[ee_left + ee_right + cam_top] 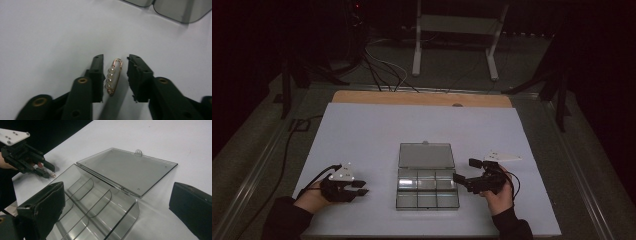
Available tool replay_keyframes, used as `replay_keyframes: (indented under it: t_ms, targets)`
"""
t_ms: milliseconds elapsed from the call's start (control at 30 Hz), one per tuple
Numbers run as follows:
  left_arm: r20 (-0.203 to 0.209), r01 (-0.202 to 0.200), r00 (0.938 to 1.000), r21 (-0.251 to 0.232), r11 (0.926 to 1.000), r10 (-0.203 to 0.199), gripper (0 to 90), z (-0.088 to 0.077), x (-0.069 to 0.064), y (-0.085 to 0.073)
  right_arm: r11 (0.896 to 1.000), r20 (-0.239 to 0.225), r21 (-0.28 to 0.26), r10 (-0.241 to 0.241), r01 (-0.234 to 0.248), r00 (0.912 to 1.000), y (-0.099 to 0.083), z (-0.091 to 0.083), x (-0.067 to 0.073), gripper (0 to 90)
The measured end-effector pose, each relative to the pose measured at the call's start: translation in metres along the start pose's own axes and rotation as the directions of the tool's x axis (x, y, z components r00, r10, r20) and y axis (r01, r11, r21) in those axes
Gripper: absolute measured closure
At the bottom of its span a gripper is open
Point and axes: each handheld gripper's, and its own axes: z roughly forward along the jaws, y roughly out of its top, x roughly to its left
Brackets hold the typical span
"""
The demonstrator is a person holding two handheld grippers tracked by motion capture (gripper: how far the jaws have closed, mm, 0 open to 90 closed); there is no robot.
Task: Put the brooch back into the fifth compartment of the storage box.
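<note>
Between the two black jaws of the left gripper [115, 75] lies a small gold-coloured pin [113, 76] set with a row of pearl-like beads, flat on the white table cover [50, 32]. One jaw's edge sits right against the beaded side; the other stands a little apart from the wire side, so the jaws are narrowed around the pin without clamping it. The pads look matte and rough, with a frayed edge on one.

In the high view the left gripper [360, 188] rests low on the cover, held level by a hand [312, 198] in a dark sleeve, pointing toward the box. The right gripper [465, 172] sits at the box's right edge, its hand [498, 192] behind it; its jaws stand wide apart, released, with nothing between them but a corner of the box.

The clear plastic box [427, 188] is smoky and transparent, rectangular with rounded dividers forming six compartments, all of which look empty. Its hinged lid [426, 155] lies open flat on the far side, with a small hanging tab at its edge.
</note>
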Motion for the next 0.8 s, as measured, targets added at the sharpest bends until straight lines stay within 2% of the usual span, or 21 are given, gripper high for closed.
replay_keyframes:
  t_ms: [100,367,500,600,800]
  targets:
    - [-0.001,-0.017,0.9999,0.026,0.9995,0.017,72.5,0.0035,-0.0023,0.0019,1.0,0.001,0.001,0.0,0.0,1.0,0.0,-0.0001,0.0001,0.7]
    - [-0.013,0.006,0.9999,0.051,0.9987,-0.005,86.6,0.0036,0.0001,0.0045,1.0,0.004,0.004,0.002,-0.002,1.0,0.0,0.0002,0.0007,0.7]
    - [-0.017,0.007,0.9998,0.05,0.9987,-0.006,87.4,0.0036,-0.0008,0.0051,1.0,0.003,0.003,0.003,-0.003,1.0,-0.0001,0.0,0.0005,0.7]
    - [-0.009,0.025,0.9997,0.05,0.9984,-0.025,87.5,0.003,0.001,0.005,1.0,0.001,0.0,0.007,-0.007,1.0,0.0001,-0.0005,0.0001,0.7]
    - [-0.008,0.037,0.9993,0.05,0.9981,-0.037,87.5,0.0024,0.0,0.0075,1.0,0.0,-0.004,0.008,-0.008,1.0,0.0003,-0.0008,0.0001,0.7]
